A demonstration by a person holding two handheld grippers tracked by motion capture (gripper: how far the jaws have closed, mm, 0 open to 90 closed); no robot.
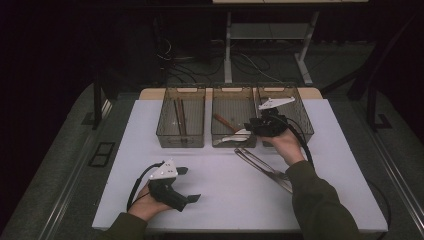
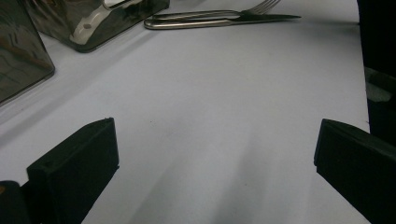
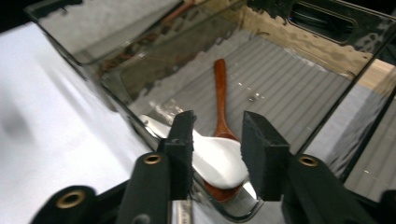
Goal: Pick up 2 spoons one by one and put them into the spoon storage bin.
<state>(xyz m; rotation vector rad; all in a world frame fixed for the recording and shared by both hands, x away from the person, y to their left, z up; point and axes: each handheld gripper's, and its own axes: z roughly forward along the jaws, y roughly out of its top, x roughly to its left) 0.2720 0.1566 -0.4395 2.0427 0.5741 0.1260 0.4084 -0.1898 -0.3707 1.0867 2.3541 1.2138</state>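
Hovering right tool [image 3: 217, 140], jaws parted, over glossy white spoon [image 3: 219, 161] atop wooden spoon [image 3: 220, 93]; left tool [image 2: 215, 158] wide open.

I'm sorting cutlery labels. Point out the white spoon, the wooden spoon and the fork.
white spoon [image 3: 219, 163], right gripper view, on its bowl.
wooden spoon [image 3: 220, 84], right gripper view, on its handle.
fork [image 2: 261, 6], left gripper view, on its tines.

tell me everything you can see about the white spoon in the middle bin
The white spoon looks glossy, like ceramic or plastic, with a broad bowl and a short handle. It lies flat in the near end of the middle bin, resting on a wooden spoon. The right gripper straddles it, jaws apart, not pressing it.
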